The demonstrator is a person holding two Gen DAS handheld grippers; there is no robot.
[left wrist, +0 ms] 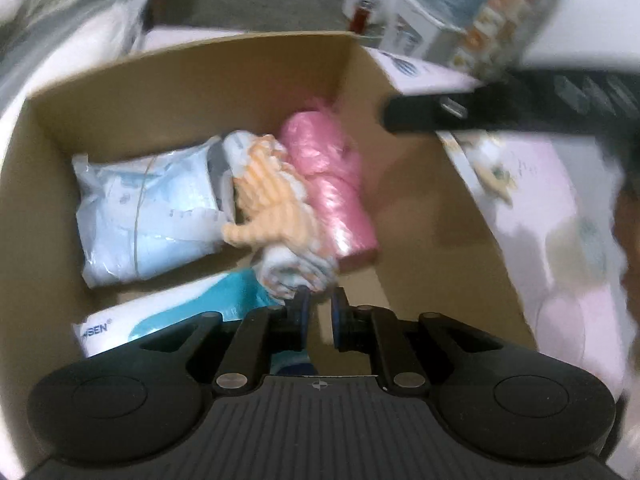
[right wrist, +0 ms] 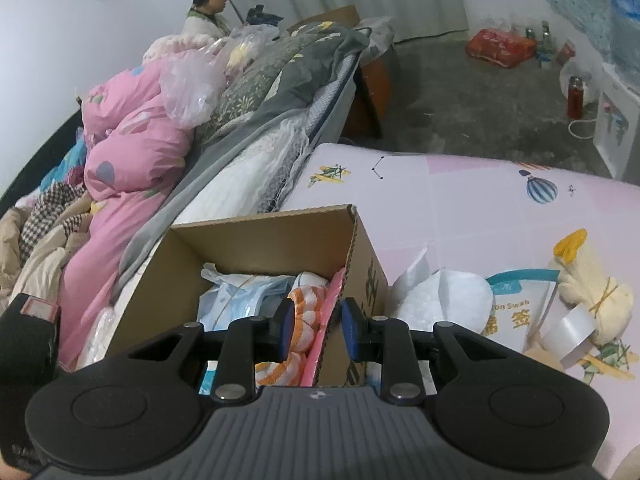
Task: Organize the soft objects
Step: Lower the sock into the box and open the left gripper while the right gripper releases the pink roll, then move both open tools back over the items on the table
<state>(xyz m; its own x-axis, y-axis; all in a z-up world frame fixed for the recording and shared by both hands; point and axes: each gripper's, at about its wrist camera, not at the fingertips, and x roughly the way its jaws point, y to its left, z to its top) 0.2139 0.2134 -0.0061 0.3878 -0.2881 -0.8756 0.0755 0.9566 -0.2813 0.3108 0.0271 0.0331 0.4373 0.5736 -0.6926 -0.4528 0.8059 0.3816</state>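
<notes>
The orange-and-white striped towel (left wrist: pixel 272 208), a ribbed, fluffy roll, lies in the middle of the brown cardboard box (left wrist: pixel 168 80), wedged between a crinkly pale-blue plastic packet (left wrist: pixel 144 216) and a glossy pink roll of plastic bags (left wrist: pixel 332 184). Its near end sits just ahead of the left gripper (left wrist: pixel 320 312); one jaw tip touches the cloth, but the jaws stand nearly closed with nothing between them. A white-and-teal pack (left wrist: pixel 160 320) below is half hidden by the gripper body, its lettering cut off. The left view is motion-blurred. The right gripper (right wrist: pixel 316 328) hovers over the box's corrugated right wall, jaws partly apart and straddling it; whether they pinch it cannot be told. On the pink patterned bench (right wrist: pixel 460 200) beside the box lie a cotton swab bag (right wrist: pixel 516 308), a tape roll (right wrist: pixel 568 332) and a cream cloth bundle (right wrist: pixel 592 284).
</notes>
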